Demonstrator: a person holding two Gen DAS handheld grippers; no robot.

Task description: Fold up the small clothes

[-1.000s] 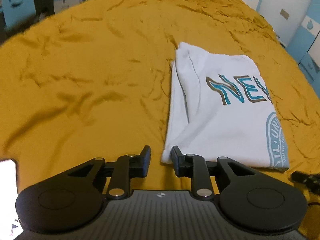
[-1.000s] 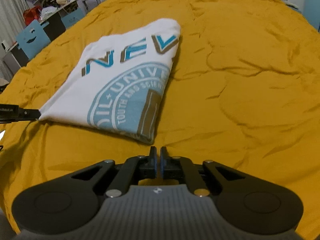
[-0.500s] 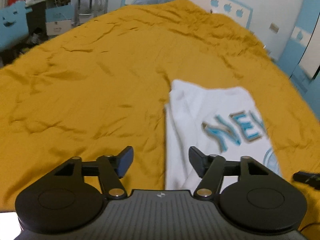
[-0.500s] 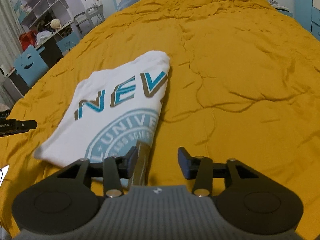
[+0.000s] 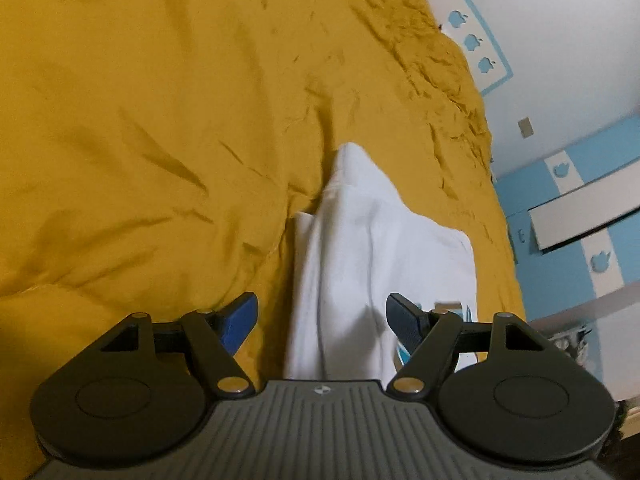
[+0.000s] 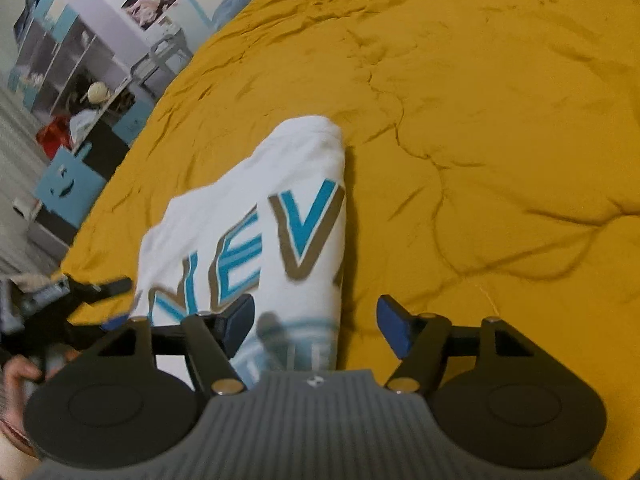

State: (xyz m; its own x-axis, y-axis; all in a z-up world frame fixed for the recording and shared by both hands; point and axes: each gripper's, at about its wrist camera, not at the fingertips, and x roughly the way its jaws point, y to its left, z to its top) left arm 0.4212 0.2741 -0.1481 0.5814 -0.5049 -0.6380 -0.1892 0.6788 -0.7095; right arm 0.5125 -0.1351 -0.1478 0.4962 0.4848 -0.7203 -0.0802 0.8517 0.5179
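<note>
A folded white T-shirt [image 5: 372, 248] with blue and brown lettering [image 6: 280, 240] lies on the mustard-yellow bedspread [image 5: 160, 120]. My left gripper [image 5: 322, 314] is open, its jaws spread over the shirt's near left edge, holding nothing. My right gripper [image 6: 316, 322] is open too, its jaws spread over the shirt's near right edge above the round blue print. The shirt's near end is hidden under both gripper bodies. The left gripper also shows at the left of the right wrist view [image 6: 92, 292].
The bedspread [image 6: 500, 140] is wrinkled and stretches far on all sides. A white and blue wall [image 5: 560, 80] borders the bed on the right. Shelves and a blue chair [image 6: 68, 184] stand beyond the bed's left edge.
Both grippers opened wide and moved forward over the shirt's near end. The right one was shut a second ago; the left was nearly shut.
</note>
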